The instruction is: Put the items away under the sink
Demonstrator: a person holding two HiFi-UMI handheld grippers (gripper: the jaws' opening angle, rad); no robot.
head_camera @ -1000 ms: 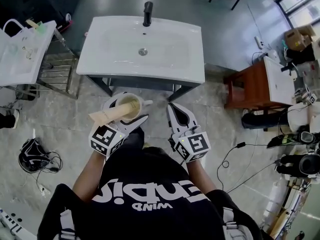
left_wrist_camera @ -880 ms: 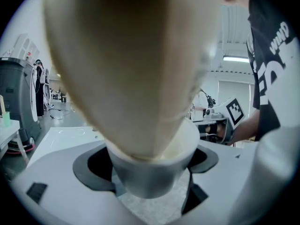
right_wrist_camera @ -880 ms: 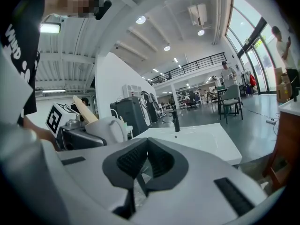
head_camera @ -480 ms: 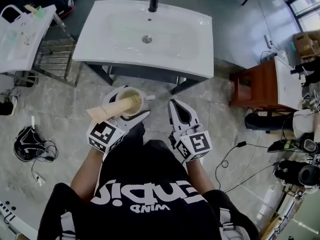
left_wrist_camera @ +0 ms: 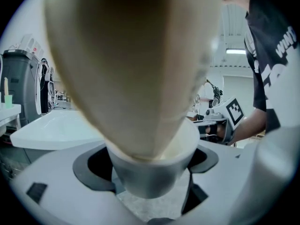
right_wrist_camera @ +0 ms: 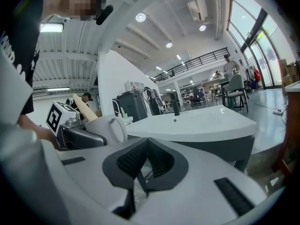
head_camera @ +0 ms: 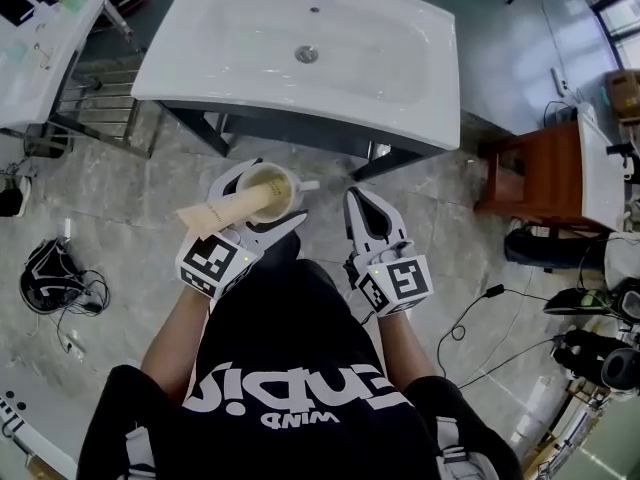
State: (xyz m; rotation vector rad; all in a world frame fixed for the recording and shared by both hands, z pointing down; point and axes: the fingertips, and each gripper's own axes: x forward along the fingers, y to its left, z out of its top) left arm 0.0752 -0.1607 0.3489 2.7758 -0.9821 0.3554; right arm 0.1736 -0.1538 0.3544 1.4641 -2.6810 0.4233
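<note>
Nearing sink (head_camera: 185,63), mug (head_camera: 268,192) gripped (paper cone (head_camera: 222,214) inside)

This is a big open workshop or lab hall, not a home. A free-standing sink (head_camera: 250,43) on a bare dark frame (head_camera: 300,128) stands on a stone-tiled floor (head_camera: 120,198). Around it are high ceiling lights (right_wrist_camera: 140,17), a balcony railing (right_wrist_camera: 197,60), tall windows (right_wrist_camera: 253,27) and a cardboard box (head_camera: 625,93).

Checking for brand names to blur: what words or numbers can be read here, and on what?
"WIND": small print on the black shirt.
Larger shirt word beside it: upside down, cannot read it surely.
Print on the paper roll: too small.
</note>
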